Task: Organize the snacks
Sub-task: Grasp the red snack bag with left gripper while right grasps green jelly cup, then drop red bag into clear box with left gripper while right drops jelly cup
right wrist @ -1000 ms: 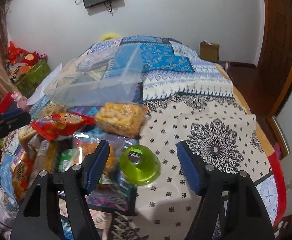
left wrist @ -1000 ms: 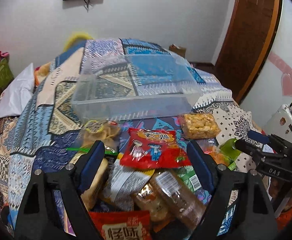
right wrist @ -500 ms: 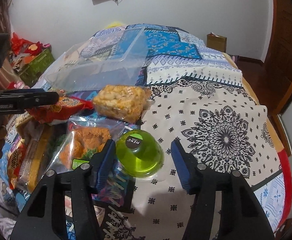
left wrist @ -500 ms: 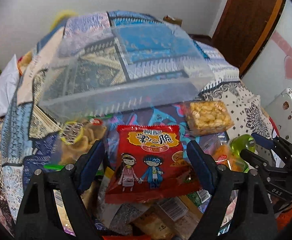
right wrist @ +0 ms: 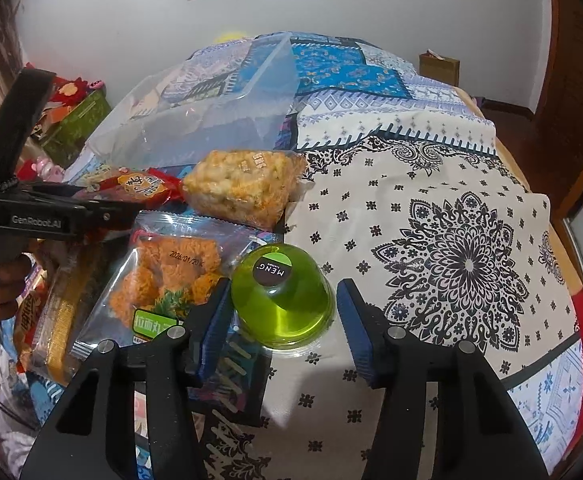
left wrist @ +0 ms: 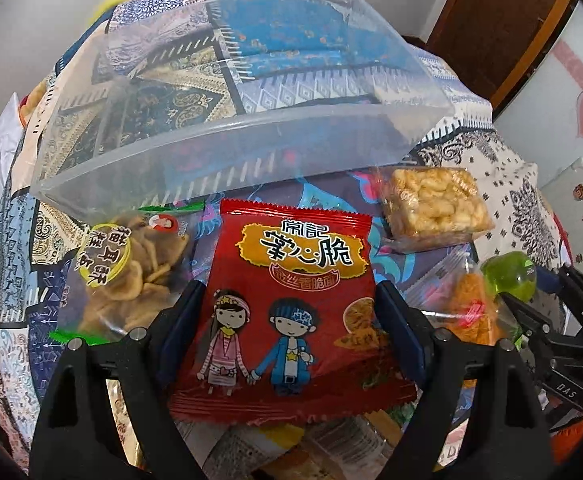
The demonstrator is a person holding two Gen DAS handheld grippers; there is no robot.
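red packet [left wrist: 291, 304] with cartoon pair; green jelly cup [right wrist: 283, 300], black label; clear bin [left wrist: 227, 92]; golden puffed bar [right wrist: 243, 188]; blue patchwork, black-on-cream floral bedspread [right wrist: 451, 240].

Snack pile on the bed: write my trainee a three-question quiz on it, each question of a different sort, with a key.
1. True or false: the clear bin already holds snacks.
2. What lies between the fingers of the left tongs? A) red packet B) puffed-rice bar C) jelly cup
3. Fill in: the cup beside the bag of orange snacks is coloured ___.

Key: 1 false; 2 A; 3 green.
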